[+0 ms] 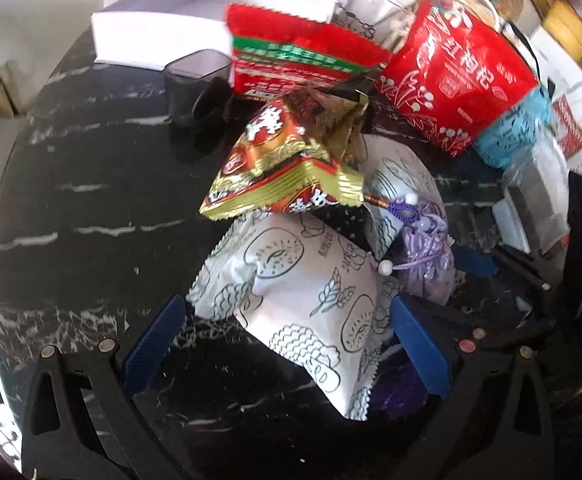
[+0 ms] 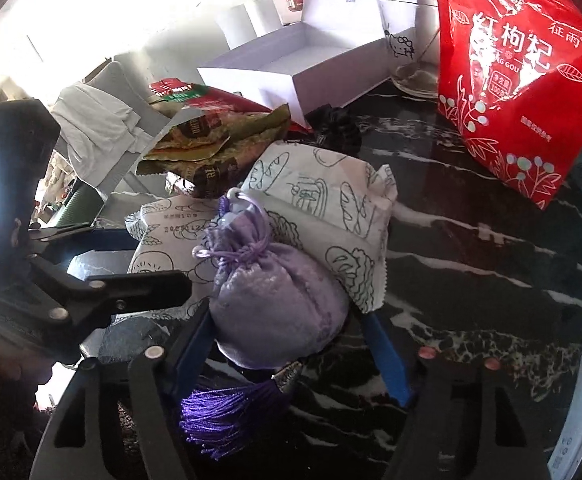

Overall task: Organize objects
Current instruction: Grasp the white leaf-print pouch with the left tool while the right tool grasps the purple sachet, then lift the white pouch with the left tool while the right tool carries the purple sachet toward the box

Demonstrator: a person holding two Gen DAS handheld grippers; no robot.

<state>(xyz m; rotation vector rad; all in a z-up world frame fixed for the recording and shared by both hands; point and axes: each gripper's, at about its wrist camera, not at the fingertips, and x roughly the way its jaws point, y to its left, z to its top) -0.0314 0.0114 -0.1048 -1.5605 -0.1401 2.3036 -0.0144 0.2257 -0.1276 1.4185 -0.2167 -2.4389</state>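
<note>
Both grippers tilt steeply down over the black marble table [image 1: 83, 208], side by side, each straddling something in the heap.

The left gripper [image 1: 287, 340] has its blue fingers [image 1: 153, 344] spread wide on either side of a white snack packet [image 1: 291, 300] printed with line drawings. The packet lies flat on the table between them; the right finger sits just at its edge, but whether it touches I cannot tell, and the left one stands clear, so nothing is gripped.

The right gripper [image 2: 291, 344] brackets a lilac drawstring pouch [image 2: 275, 304]. Its left finger [image 2: 195, 344] lies against the pouch's side, and the right one is tucked under the pouch and the corner of a second white packet [image 2: 331, 208]; whether the pads really squeeze it I cannot tell. The pouch's purple tassel [image 2: 227, 420] trails back towards the camera.

Behind the white packets a gold and red snack bag [image 1: 283, 164] rests on top of them, with a red and green packet [image 1: 299, 56] beyond it. A tall red bag [image 2: 511, 92] with white lettering stands to the right. Farther back sit a drinking glass [image 2: 407, 40] and an open white box [image 2: 291, 68].
</note>
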